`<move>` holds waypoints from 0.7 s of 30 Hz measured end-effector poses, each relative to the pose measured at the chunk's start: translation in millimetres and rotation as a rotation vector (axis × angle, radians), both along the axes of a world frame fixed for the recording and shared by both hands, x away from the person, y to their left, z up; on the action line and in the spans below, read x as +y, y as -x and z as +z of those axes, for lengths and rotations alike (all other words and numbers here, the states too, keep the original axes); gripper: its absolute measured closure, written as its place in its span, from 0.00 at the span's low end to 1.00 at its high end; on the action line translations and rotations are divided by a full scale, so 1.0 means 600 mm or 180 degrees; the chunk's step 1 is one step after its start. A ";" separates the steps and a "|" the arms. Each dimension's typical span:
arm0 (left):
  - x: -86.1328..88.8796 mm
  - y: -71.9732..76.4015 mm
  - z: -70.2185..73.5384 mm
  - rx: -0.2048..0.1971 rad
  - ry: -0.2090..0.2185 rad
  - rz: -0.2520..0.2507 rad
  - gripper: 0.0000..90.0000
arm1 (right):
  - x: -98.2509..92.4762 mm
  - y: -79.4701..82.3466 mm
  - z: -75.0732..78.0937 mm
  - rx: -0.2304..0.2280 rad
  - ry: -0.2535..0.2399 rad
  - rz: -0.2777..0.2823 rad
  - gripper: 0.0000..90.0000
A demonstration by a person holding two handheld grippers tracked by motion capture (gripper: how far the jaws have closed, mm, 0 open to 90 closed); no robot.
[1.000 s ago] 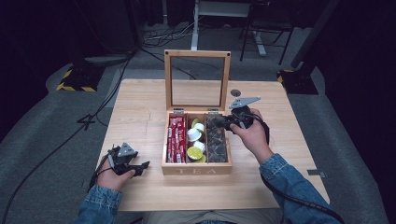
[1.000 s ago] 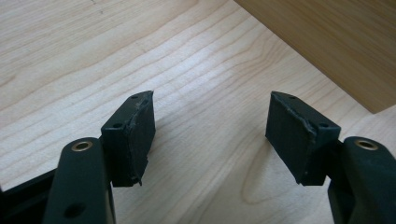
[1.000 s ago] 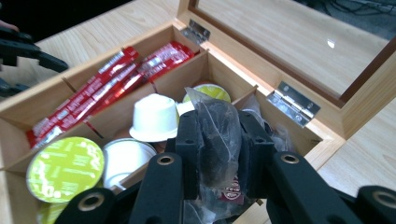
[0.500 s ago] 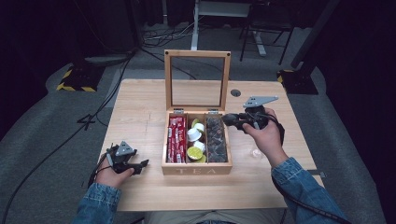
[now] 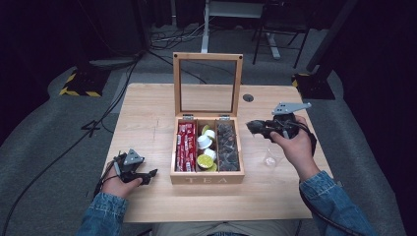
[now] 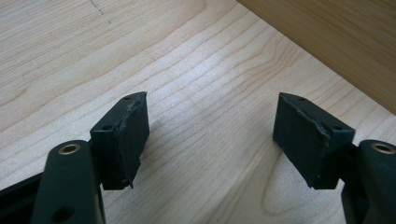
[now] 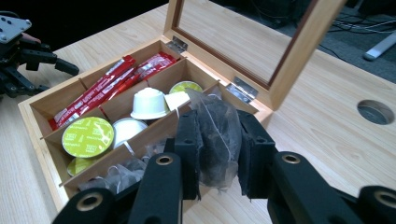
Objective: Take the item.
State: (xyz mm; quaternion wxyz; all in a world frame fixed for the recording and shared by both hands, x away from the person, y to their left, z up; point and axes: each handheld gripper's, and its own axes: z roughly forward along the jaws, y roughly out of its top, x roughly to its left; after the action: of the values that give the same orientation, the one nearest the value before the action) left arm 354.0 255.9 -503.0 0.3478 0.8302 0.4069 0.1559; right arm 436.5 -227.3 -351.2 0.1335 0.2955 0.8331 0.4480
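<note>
Wooden tea box (image 5: 207,178) sits open mid-worktop (image 5: 147,118). Right tool (image 7: 218,140) grips a dark mesh tea bag (image 7: 217,135), held just right of the box. Left tool (image 6: 210,135) rests on the worktop, jaws wide and empty.

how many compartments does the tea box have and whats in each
3. In the tea box, the left compartment holds red stick packets, the middle one capsules, white and lime-lidded, and the right one dark tea bags. The right tongs hold one more bag. Items underneath may be hidden.
</note>
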 end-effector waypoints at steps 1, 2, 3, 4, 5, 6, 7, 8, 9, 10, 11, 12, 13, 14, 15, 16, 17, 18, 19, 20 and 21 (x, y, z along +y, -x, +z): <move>0.000 0.000 0.000 0.0005 0.0005 0.0003 0.30 | -0.004 0.001 0.001 0.0000 -0.0002 -0.0009 0.81; 0.000 0.000 0.000 0.0007 0.0007 0.0006 0.30 | -0.009 0.002 0.002 -0.0008 0.0001 -0.0021 0.81; 0.000 0.000 0.000 0.0015 0.0010 -0.0003 0.30 | -0.013 0.004 0.003 -0.0010 0.0005 -0.0038 0.81; -0.001 -0.001 0.000 0.0020 0.0014 -0.0021 0.28 | -0.017 0.006 0.004 -0.0012 0.0008 -0.0056 0.81; -0.002 -0.001 -0.001 0.0007 0.0000 -0.0038 0.27 | -0.021 0.007 0.004 -0.0020 0.0017 -0.0082 0.80; -0.002 -0.001 -0.001 0.0018 -0.0004 -0.0045 0.26 | -0.025 0.008 0.003 -0.0020 0.0031 -0.0093 0.80; -0.002 -0.001 0.000 0.0019 -0.0009 -0.0052 0.25 | -0.029 0.010 0.003 -0.0017 0.0039 -0.0111 0.80; -0.002 -0.001 0.000 0.0021 -0.0010 -0.0050 0.25 | -0.033 0.011 0.002 -0.0009 0.0048 -0.0124 0.80; -0.003 -0.001 -0.001 0.0024 -0.0004 -0.0043 0.25 | -0.037 0.012 0.001 -0.0004 0.0053 -0.0144 0.80; -0.003 -0.002 -0.001 0.0022 -0.0007 -0.0047 0.25 | -0.041 0.013 0.000 0.0008 0.0061 -0.0154 0.80; -0.003 -0.002 -0.001 0.0016 -0.0008 -0.0045 0.24 | -0.046 0.015 -0.002 0.0024 0.0066 -0.0172 0.80; -0.003 -0.002 -0.001 0.0015 -0.0010 -0.0052 0.24 | -0.050 0.015 -0.003 0.0026 0.0067 -0.0183 0.80; -0.004 -0.001 -0.001 0.0024 -0.0007 -0.0050 0.24 | -0.055 0.016 -0.004 0.0038 0.0065 -0.0205 0.80; -0.004 -0.001 0.000 0.0012 -0.0032 -0.0056 0.24 | -0.060 0.017 -0.005 0.0045 0.0062 -0.0226 0.80; -0.004 -0.001 -0.001 0.0009 -0.0037 -0.0055 0.23 | -0.064 0.018 -0.005 0.0050 0.0056 -0.0250 0.80; -0.004 -0.001 -0.001 0.0008 -0.0037 -0.0056 0.23 | -0.068 0.019 -0.005 0.0055 0.0057 -0.0262 0.80; -0.004 -0.001 -0.001 0.0007 -0.0037 -0.0056 0.23 | -0.072 0.020 -0.005 0.0055 0.0055 -0.0277 0.80; -0.004 -0.001 -0.001 0.0007 -0.0037 -0.0056 0.23 | -0.075 0.021 -0.005 0.0052 0.0055 -0.0290 0.80; -0.004 -0.001 -0.001 0.0007 -0.0038 -0.0056 0.23 | -0.078 0.022 -0.005 0.0047 0.0053 -0.0298 0.80; -0.004 -0.001 -0.001 0.0007 -0.0040 -0.0054 0.23 | -0.080 0.024 -0.006 0.0045 0.0046 -0.0314 0.80; -0.004 -0.001 -0.001 0.0007 -0.0040 -0.0052 0.23 | -0.084 0.026 -0.006 0.0046 0.0042 -0.0318 0.80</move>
State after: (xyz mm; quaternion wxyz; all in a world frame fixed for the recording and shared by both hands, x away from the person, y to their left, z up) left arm 354.6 253.4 -503.4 0.3434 0.8358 0.3995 0.1546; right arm 421.0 -277.5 -355.0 0.1516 0.3391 0.8212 0.4332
